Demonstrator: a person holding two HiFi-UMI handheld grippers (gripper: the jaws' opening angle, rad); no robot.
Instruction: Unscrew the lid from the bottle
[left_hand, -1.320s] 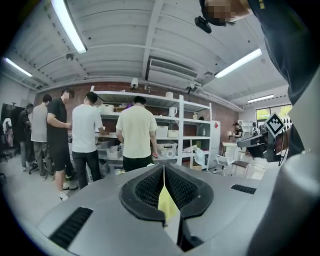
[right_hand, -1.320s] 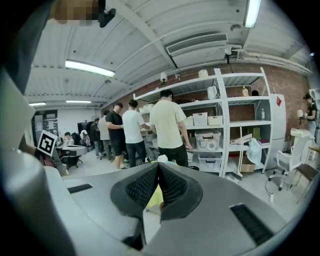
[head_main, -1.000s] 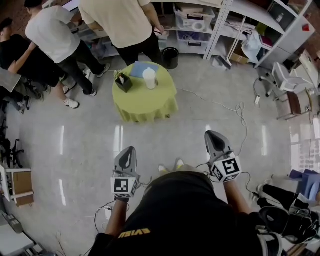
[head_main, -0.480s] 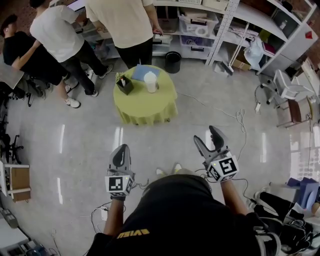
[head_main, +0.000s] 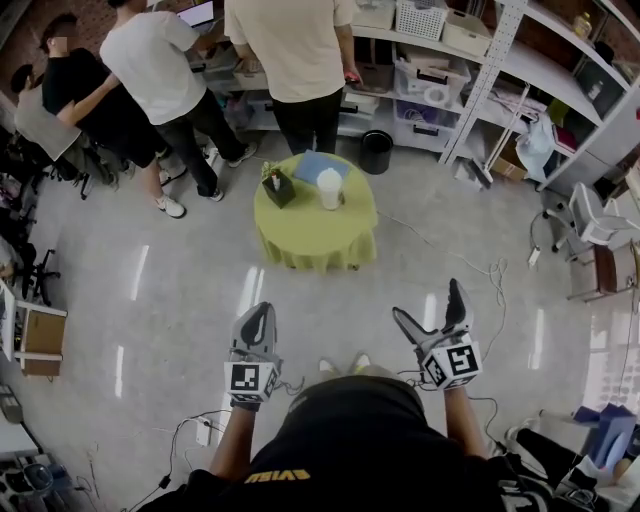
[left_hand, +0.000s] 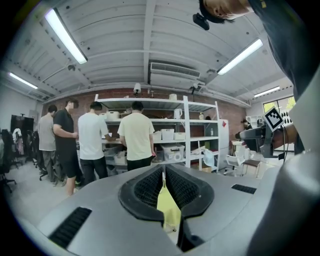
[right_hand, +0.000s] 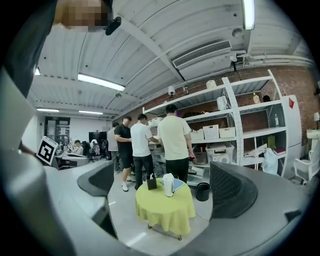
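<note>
A white bottle stands upright on a small round table with a yellow-green cloth, a few steps ahead across the floor. It also shows in the right gripper view, the bottle upright on the table. Both grippers are held low near the person's body, far short of the table. My left gripper is shut with nothing in it; through the slit between its pads only a strip of the yellow cloth shows. My right gripper has its jaws opening wide, with nothing between them.
A black box and a blue book share the table with the bottle. Three people stand behind it by white shelving. A black bin sits beyond the table. Cables trail on the floor to the right.
The right gripper's jaws went from shut to wide open. The left gripper stayed shut. The table now sits a little lower and more to the right in the head view.
</note>
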